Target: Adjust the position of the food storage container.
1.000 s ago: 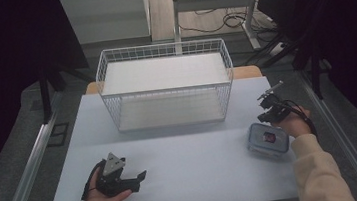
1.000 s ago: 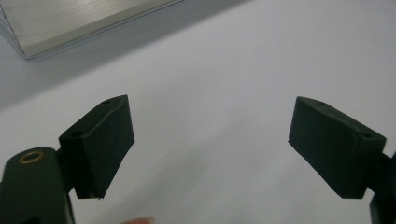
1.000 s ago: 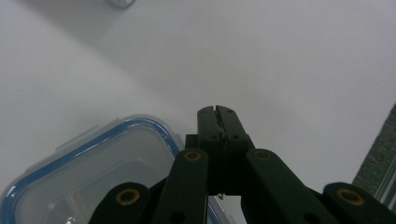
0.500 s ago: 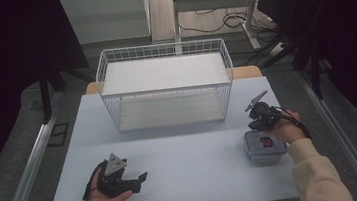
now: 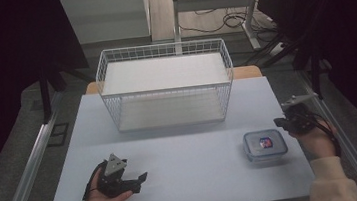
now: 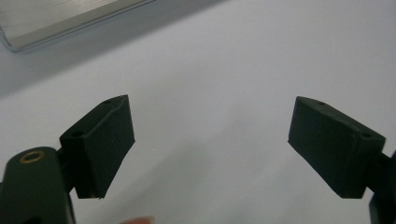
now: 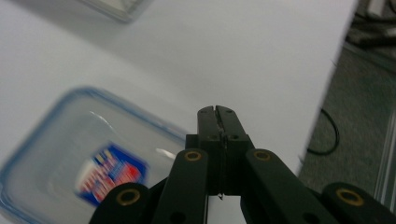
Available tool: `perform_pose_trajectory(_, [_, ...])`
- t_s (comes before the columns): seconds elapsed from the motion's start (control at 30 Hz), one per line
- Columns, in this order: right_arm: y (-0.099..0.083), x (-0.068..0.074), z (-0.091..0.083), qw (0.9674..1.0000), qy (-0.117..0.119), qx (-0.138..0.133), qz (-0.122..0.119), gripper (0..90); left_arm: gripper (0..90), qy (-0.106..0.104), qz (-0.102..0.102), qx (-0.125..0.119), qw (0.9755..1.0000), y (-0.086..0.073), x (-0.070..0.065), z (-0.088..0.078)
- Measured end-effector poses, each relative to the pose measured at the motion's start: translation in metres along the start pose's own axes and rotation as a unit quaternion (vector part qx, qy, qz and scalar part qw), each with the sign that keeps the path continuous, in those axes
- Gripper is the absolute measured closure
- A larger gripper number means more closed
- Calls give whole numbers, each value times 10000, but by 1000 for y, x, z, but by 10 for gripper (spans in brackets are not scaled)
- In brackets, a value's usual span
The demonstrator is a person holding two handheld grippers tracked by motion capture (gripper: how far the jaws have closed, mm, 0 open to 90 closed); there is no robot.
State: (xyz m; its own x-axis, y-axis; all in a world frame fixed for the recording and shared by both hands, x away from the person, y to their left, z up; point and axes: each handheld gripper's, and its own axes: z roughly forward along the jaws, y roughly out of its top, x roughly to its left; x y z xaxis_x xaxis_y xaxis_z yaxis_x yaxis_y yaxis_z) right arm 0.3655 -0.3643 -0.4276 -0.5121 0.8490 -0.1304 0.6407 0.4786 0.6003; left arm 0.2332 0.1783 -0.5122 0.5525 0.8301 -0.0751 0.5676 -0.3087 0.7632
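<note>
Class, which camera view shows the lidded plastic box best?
The high view: the whole box sits sharp on the table, beside the right gripper. The right gripper view shows it close but blurred and cut off.

This looks like a lab or test room set up for recording, not a home. A plain pale table [image 5: 184, 175] stands alone on grey carpet [image 5: 15, 143], with dark curtains [image 5: 9, 43] hung at both sides. Metal rails [image 5: 27, 166] run along the floor by the table's left and right edges. Beyond its far edge, loose cables [image 5: 218, 18] lie on the floor around the legs of a metal stand [image 5: 250, 17].
</note>
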Motion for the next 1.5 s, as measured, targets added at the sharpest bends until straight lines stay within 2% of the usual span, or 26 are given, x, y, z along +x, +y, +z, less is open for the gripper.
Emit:
perform_pose_trajectory(0.07, [-14, -5, -3, 9997, -141, 57, 191, 897, 140, -2, -2, 3, 10000, 0, -1, 0])
perform_pose_trajectory(0.13, [-24, -6, -4, 9992, -226, 149, 281, 897, 140, -4, -4, 14, 10000, 0, -1, 1])
perform_pose_trajectory(0.27, [-38, -5, 2, 9979, -221, 430, 432, 897, 141, -4, 4, -10, 10000, 0, -2, 1])
perform_pose_trajectory(0.33, [-42, -1, 7, 9975, -201, 546, 406, 897, 141, -2, 7, -10, 10000, 0, -1, 1])
perform_pose_trajectory(0.43, [-44, 5, 14, 9967, -313, 700, 261, 897, 142, 2, -6, -19, 10000, 0, 0, 0])
perform_pose_trajectory(0.67, [-48, 6, 15, 9966, -311, 663, 368, 898, 144, 34, -28, -24, 10000, -1, 2, -2])
perform_pose_trajectory(0.83, [-48, 12, 17, 9970, -24, 645, 425, 897, 144, 52, -69, -30, 10000, 0, 4, -1])
perform_pose_trajectory(0.93, [-47, 19, 18, 9968, -3, 692, 406, 897, 144, 55, -71, 5, 10000, -1, 4, 0])
perform_pose_trajectory(1.1, [-44, 34, 18, 9964, 186, 753, 336, 897, 144, 37, -71, -4, 10000, -1, 4, 0])
perform_pose_trajectory(1.5, [-26, 81, 27, 9957, 600, 698, -114, 897, 145, 25, -52, 0, 10000, -1, 4, 0])
